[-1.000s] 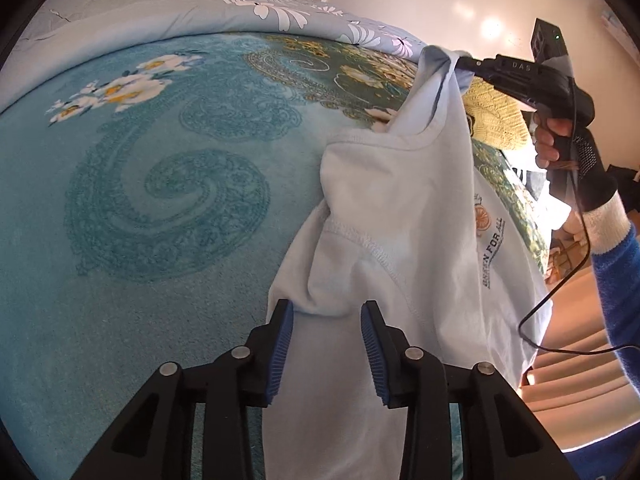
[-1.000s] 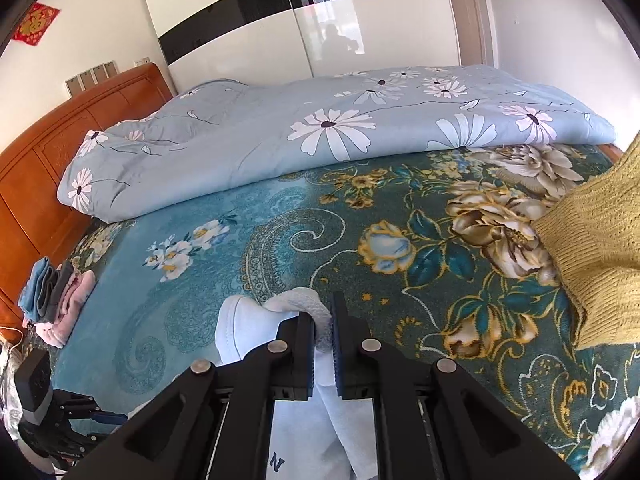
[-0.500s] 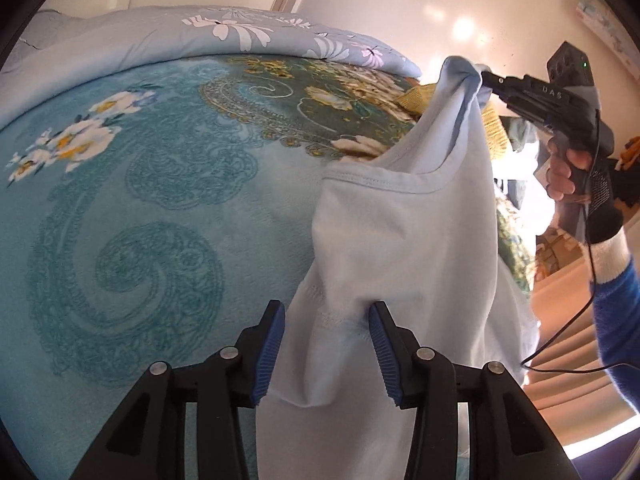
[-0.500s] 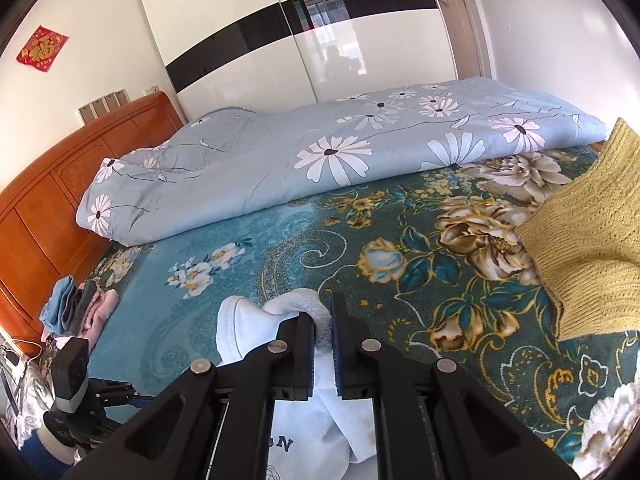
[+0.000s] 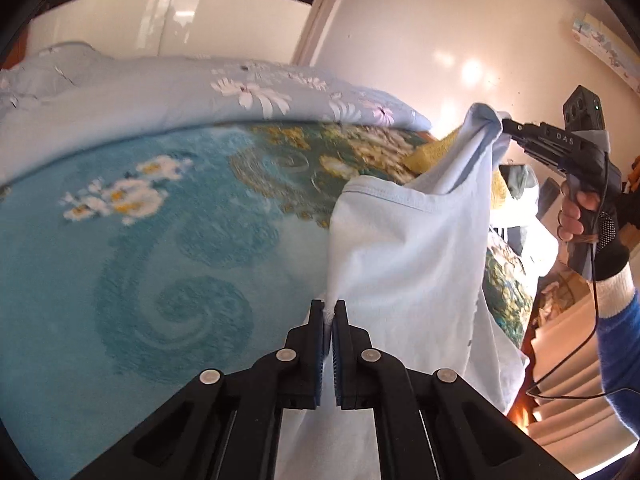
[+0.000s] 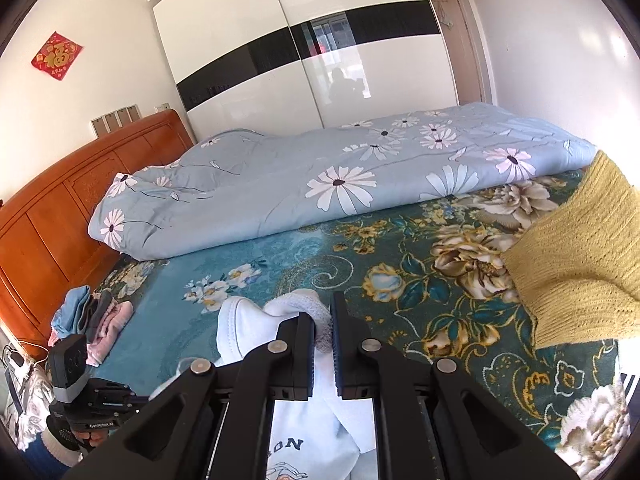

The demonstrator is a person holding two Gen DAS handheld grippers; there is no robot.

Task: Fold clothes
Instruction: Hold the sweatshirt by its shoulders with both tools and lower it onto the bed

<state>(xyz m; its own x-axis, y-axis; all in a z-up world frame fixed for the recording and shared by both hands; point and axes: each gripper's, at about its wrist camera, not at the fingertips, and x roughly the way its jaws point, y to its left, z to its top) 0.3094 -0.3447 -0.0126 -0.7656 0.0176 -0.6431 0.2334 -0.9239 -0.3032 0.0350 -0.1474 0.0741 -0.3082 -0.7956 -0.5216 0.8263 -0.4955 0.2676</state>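
Observation:
A pale blue T-shirt (image 5: 404, 256) hangs in the air above the teal floral bed (image 5: 120, 264), stretched between both grippers. My left gripper (image 5: 329, 312) is shut on one shoulder of the shirt. My right gripper (image 6: 323, 320) is shut on the other shoulder; it shows in the left wrist view (image 5: 506, 126) at the upper right, holding the shirt's top corner. The shirt (image 6: 256, 320) in the right wrist view bunches at the fingers and hangs below, with printed letters showing.
A folded light-blue daisy quilt (image 6: 340, 176) lies along the far side of the bed. A yellow knitted garment (image 6: 580, 272) lies at the right. A small pile of folded clothes (image 6: 90, 316) sits by the wooden headboard (image 6: 60, 208). The wardrobe (image 6: 320, 60) stands behind.
My left gripper was open around the shirt's shoulder and has closed on it. Both grippers have risen, lifting the shirt off the bed.

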